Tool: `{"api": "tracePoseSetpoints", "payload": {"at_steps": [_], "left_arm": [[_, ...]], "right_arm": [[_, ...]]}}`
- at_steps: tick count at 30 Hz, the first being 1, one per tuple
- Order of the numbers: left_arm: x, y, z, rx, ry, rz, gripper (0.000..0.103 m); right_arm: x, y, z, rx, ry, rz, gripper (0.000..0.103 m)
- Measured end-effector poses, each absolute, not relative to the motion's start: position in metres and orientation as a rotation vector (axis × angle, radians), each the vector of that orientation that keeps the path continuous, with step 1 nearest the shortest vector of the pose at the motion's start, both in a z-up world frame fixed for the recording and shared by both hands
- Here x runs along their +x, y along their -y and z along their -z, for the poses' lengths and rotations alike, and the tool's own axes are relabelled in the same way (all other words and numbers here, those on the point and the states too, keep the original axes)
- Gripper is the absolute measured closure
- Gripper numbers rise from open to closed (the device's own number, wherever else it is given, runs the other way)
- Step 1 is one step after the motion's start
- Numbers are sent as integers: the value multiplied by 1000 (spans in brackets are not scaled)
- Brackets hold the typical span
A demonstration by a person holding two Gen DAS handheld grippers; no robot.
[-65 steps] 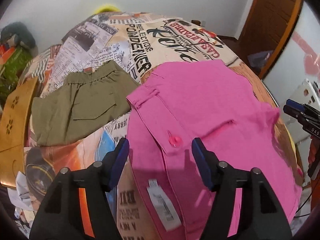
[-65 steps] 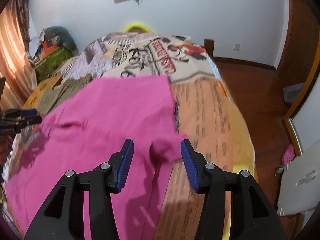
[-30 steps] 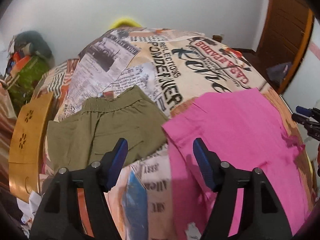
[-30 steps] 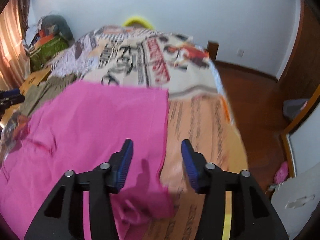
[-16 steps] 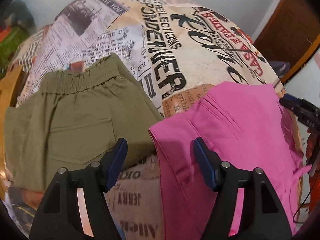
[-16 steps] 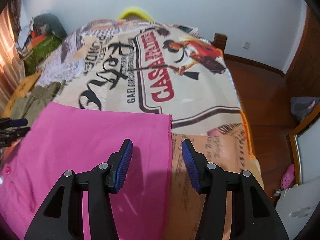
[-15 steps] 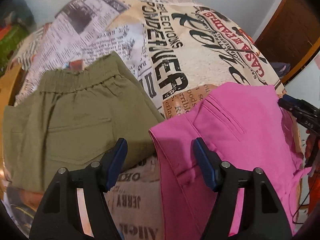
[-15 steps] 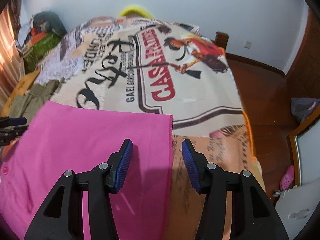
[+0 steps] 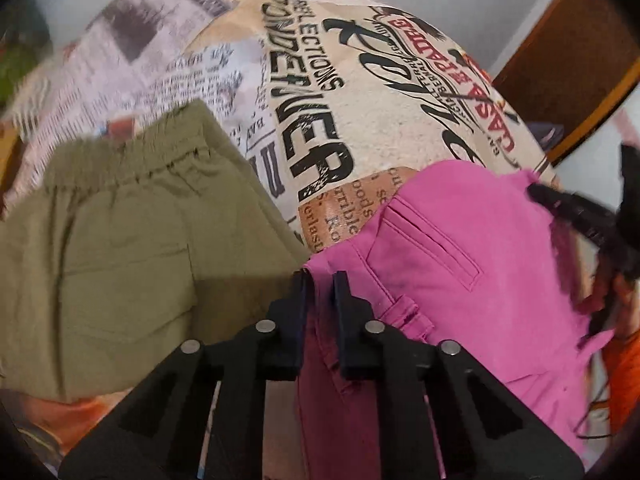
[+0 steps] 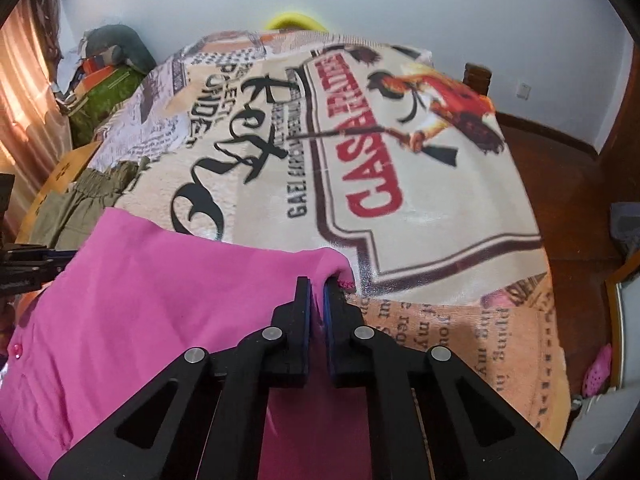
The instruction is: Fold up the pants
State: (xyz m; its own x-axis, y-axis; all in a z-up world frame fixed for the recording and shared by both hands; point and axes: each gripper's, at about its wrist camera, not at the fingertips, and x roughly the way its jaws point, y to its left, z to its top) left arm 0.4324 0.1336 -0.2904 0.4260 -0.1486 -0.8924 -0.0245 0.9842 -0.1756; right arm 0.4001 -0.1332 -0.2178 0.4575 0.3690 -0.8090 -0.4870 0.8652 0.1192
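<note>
The pink pants (image 9: 472, 264) are spread on the near part of a bed covered by a newspaper-print bedspread (image 9: 360, 92), with their far edge lying across the printed lettering. The left gripper (image 9: 320, 280) is closed narrowly on the far left corner of the pants, at the waistband end, where a welt pocket and a belt loop are seen just to the right of the pinch. The right gripper (image 10: 316, 288) is likewise closed narrowly on the far right corner of the pink pants (image 10: 168, 304), where the fabric is bunched into a small raised fold at the fingertips.

Both far corners appear to be held so that the far edge can be kept taut and straight while it is carried; with only one corner gripped, the cloth would likely sag and skew. It is judged that the far edge is meant to be brought toward the near edge, though this cannot be confirmed.

The long axis of the pants is laid left to right across the bed, with the waistband pointing left and the leg end pointing right. A pink button is seen low on the left in the right wrist view.

A pair of olive shorts (image 9: 120, 248) is lying just beside the pants on the left, apparently already folded and set aside.
</note>
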Motion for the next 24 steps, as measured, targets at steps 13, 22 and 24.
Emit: {"api": "tracePoseSetpoints", "payload": {"at_steps": [13,22,24], "left_arm": [[410,-136,157,-68,-846,-23,96],[353,-114,103,-43,-791,33,96],[338,-109,100,-33,-790,46,96]], "right_arm": [[385,150,102,-91,-725,-500,99],[324,162,42,-47,-621,-528,99],[305,171,41,-31,-624,-533,99]]}}
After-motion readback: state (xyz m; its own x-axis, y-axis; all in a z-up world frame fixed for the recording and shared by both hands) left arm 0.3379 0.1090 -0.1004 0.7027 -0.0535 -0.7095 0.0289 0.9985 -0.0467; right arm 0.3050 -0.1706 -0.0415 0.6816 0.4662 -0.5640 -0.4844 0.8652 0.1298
